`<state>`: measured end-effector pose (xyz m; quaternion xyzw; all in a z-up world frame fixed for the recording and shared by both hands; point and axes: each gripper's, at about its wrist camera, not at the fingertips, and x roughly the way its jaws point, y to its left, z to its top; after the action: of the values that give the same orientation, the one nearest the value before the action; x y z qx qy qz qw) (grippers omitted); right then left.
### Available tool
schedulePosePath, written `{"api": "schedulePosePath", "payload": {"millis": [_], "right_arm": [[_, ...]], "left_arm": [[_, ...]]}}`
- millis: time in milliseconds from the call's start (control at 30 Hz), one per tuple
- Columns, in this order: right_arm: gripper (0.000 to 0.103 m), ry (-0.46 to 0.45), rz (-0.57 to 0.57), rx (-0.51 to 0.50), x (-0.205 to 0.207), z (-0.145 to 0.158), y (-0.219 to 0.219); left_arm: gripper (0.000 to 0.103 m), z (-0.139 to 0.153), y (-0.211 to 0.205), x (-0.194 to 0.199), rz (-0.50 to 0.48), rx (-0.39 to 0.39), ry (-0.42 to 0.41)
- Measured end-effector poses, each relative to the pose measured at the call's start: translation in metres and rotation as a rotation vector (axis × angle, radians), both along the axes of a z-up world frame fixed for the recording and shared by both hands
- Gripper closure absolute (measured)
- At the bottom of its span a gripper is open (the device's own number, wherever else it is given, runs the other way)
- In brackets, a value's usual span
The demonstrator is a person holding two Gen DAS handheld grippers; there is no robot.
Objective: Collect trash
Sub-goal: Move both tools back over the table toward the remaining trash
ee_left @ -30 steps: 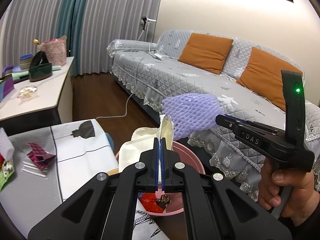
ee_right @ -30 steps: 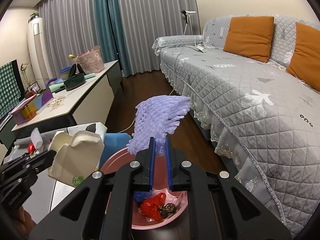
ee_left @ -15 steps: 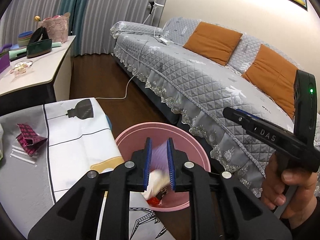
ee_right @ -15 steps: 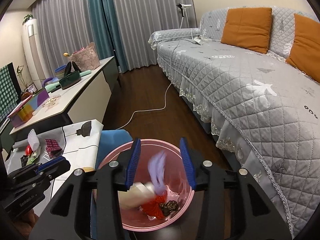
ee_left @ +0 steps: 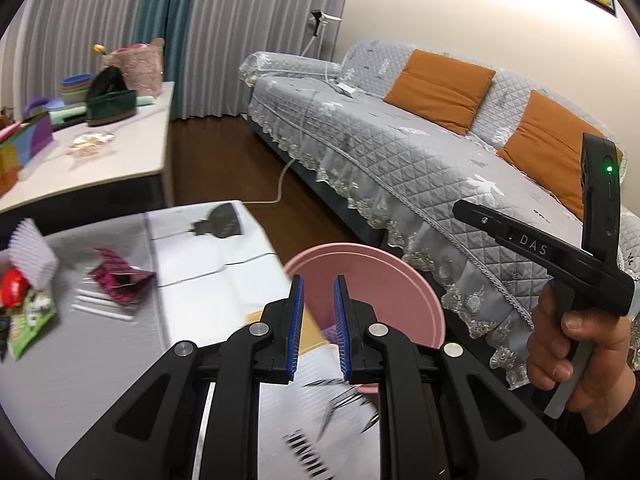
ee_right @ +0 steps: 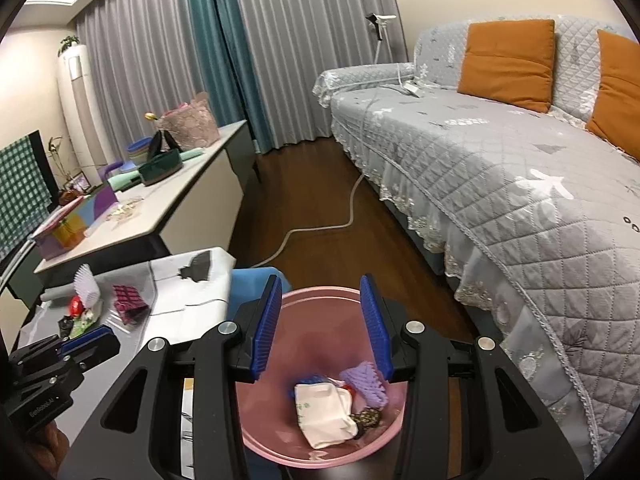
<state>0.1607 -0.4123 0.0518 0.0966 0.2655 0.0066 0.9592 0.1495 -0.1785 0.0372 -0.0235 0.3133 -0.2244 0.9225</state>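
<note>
A: How are the two grippers held?

B: The right gripper (ee_right: 323, 320) points down over the pink bin (ee_right: 260, 446), blue pads spread wide with nothing between them. In the left view a hand (ee_left: 580, 352) grips its handle off to the side, just beside the sofa (ee_left: 420, 152).

A: And the left?

B: The left gripper (ee_left: 318, 320) hovers over the table (ee_left: 100, 360) edge next to the bin (ee_left: 400, 280), pads parted by a narrow gap, empty. The right view catches it low at the left (ee_right: 86, 340), above the table (ee_right: 132, 356).

A: Where is the trash?

B: Inside the bin: a white carton (ee_right: 324, 414) lying flat, a purple foam net (ee_right: 366, 382) touching it, something red and a dark scrap beside them. On the table remain a magenta wrapper (ee_left: 120, 278), a white paper cup liner (ee_left: 32, 250), a red item (ee_left: 14, 288) and a green packet (ee_left: 30, 322).

A: What changed over the last second?

B: A second ago the left pads were clamped on the carton and the right on the foam net, both above the bin. Half a second ago both pieces were falling. Now they lie settled, and the left gripper has swung back toward the table.
</note>
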Motion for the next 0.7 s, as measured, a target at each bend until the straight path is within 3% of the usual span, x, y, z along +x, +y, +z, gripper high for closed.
{"api": "schedulePosePath", "payload": {"millis": [367,700], "right_arm": [[0.064,-0.069,0.115,0.052,0.000,0.017,0.058],[0.064,-0.054,0.218,0.097,0.015,0.010,0.112]], "left_arm": [[0.088,0.039,0.111,-0.004,0.130,0.032,-0.039],[0.088,0.037,0.227,0.013,0.254,0.086,-0.047]]}}
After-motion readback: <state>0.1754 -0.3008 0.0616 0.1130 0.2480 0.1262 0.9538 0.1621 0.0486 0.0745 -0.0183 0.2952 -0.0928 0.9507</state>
